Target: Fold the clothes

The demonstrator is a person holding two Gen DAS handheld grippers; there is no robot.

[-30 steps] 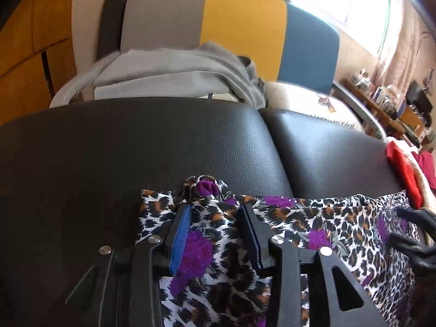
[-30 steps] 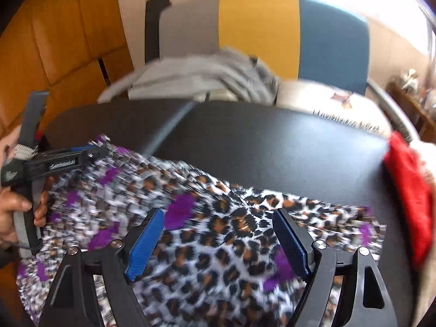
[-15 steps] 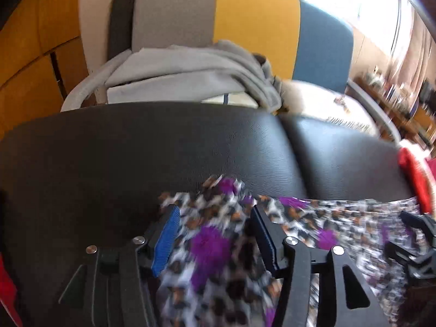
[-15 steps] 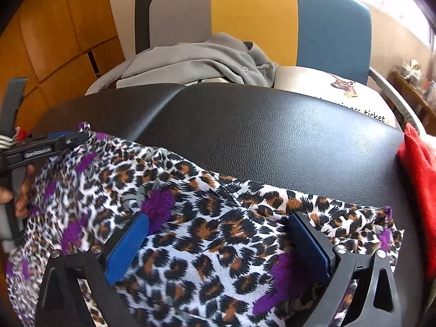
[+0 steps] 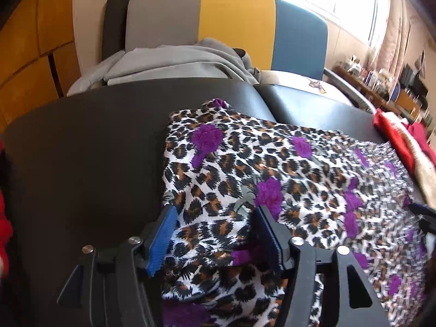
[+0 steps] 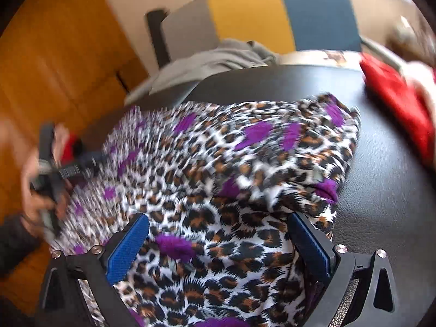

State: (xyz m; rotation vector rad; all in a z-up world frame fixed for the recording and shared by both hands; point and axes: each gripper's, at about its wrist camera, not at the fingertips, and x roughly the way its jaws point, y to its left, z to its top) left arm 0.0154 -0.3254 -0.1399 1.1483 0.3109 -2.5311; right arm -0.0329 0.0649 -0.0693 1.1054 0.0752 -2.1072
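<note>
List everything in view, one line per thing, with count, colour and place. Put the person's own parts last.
leopard-print garment: one, white, black, brown, purple; spread on black surface.
black surface: one, black leather-like; under the garment.
grey clothing: one pile, grey; on the chair seat.
chair: one, grey, yellow, blue back; behind the surface.
red cloth: one, red; right edge.
left tongs: black, blue pads, open.
right tongs: black, blue pads, open.

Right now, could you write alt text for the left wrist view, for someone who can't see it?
A leopard-print garment with purple flowers lies on a black cushion, the left claw open with the cloth between its blue pads. Behind, grey clothes sit on a grey, yellow and blue chair; red cloth lies at right.
</note>
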